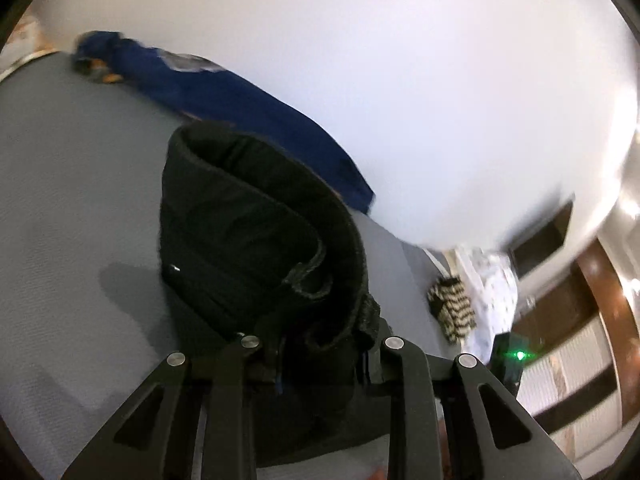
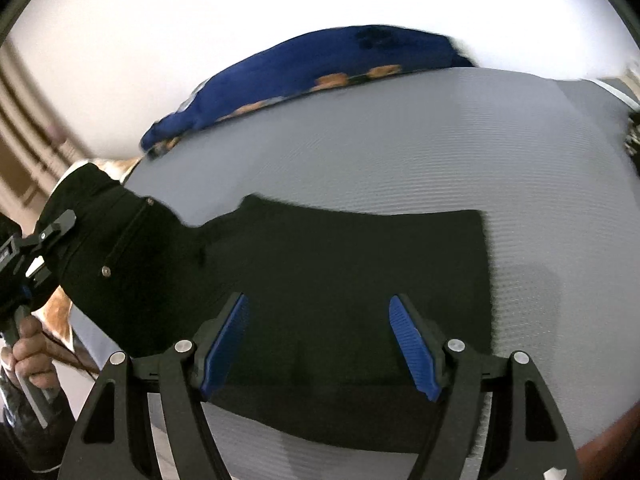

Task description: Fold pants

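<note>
The black pants (image 2: 340, 280) lie on a gray bed (image 2: 440, 140). Most of the pants lie flat in the middle of the bed. Their far edge is a long, almost straight line, and their right edge is straight too.

The left tongs (image 1: 320, 344) hold the waist end of the pants. The black cloth is bunched up between the two sides of the tongs and hides the tips. In the right wrist view, this end of the pants is lifted up off the bed at the left side, and a hand (image 2: 30, 356) grips the handle of the left tongs there. Two small round buttons show on the lifted part.

The right tongs (image 2: 320, 344) are spread wide. Their blue pads (image 2: 412, 344) are well apart, with nothing between them. They hang over the near part of the pants.

There is lots of bare gray bed past the far edge of the pants and to the right of the pants.

A blue cloth (image 2: 320, 68) lies along the far edge of the bed, well apart from the pants. A black and white striped thing (image 1: 452, 312) sits near the bed's edge, to the right of the pants in the left wrist view.
</note>
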A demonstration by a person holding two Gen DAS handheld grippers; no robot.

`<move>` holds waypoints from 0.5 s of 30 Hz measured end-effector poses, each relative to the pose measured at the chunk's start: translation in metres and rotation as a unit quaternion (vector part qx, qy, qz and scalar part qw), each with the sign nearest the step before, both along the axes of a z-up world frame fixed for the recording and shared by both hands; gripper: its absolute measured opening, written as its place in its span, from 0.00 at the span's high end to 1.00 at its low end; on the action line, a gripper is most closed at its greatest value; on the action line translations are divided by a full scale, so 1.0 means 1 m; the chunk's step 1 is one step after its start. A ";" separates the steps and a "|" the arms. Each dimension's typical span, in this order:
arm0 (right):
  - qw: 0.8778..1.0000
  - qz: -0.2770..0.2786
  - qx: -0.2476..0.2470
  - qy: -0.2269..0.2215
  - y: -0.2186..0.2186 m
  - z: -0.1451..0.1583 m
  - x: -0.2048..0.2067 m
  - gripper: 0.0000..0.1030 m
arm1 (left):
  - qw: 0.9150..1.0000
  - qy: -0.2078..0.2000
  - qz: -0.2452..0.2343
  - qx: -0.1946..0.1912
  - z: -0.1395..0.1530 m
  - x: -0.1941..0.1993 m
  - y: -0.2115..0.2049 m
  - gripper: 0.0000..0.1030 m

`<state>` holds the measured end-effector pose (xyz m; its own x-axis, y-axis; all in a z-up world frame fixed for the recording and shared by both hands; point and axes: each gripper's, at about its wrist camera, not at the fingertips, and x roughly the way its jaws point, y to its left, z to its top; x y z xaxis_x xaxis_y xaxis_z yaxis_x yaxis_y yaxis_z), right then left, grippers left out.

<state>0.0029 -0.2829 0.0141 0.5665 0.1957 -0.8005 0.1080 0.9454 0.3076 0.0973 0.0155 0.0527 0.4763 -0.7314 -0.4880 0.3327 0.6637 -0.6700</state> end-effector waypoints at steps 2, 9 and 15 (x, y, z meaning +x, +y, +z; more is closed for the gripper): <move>1.000 -0.017 0.003 -0.003 -0.014 0.001 -0.005 0.32 | 1.000 -0.002 -0.025 0.005 0.002 0.000 -0.024 0.75; 0.998 -0.062 0.022 -0.008 -0.057 -0.004 -0.016 0.32 | 0.994 0.008 -0.104 0.043 -0.005 -0.003 -0.106 0.75; 0.997 -0.076 0.020 -0.013 -0.077 -0.005 -0.017 0.32 | 0.981 0.033 -0.161 0.101 -0.036 -0.012 -0.171 0.75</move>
